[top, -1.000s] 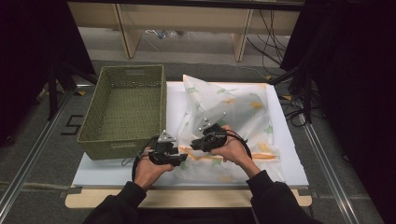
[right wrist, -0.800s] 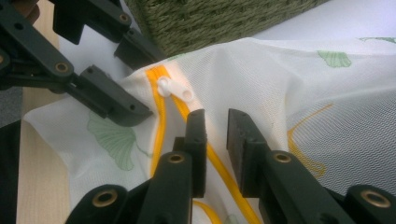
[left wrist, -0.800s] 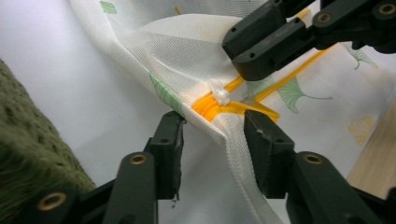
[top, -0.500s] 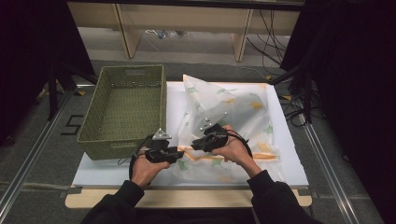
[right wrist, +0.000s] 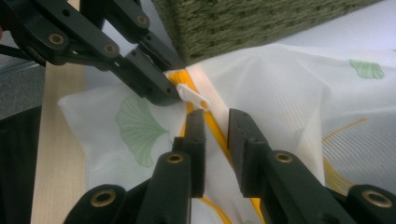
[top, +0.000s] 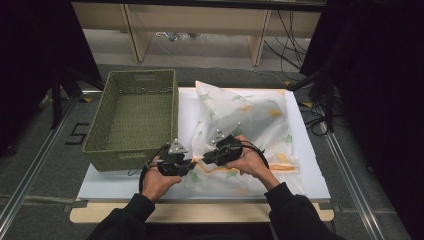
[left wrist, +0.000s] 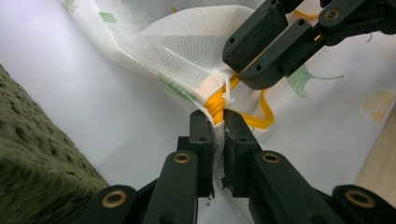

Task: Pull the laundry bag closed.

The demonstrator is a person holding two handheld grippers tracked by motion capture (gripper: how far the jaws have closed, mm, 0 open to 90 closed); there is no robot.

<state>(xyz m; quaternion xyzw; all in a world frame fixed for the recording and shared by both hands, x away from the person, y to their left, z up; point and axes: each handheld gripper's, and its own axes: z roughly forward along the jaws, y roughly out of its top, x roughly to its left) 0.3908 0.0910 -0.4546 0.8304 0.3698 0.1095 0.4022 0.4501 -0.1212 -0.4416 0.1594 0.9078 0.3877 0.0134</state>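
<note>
We see one basket (top: 132, 117) beside our left gripper (left wrist: 218, 122), clamped on the bag (top: 250, 120); right gripper (right wrist: 215, 116) apart.

One green basket (top: 135, 117), one mesh bag (top: 250, 120), two grippers (top: 190, 164)

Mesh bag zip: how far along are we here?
Done: the mesh bag lies on the white mat, with both grippers at its zip end. In hand: the left gripper pinches the fabric at the end of the yellow zip; the right gripper straddles the zip beside the white pull tab, but I can't tell if it grips. Left: probably working the zip; the green basket holds nothing.
</note>
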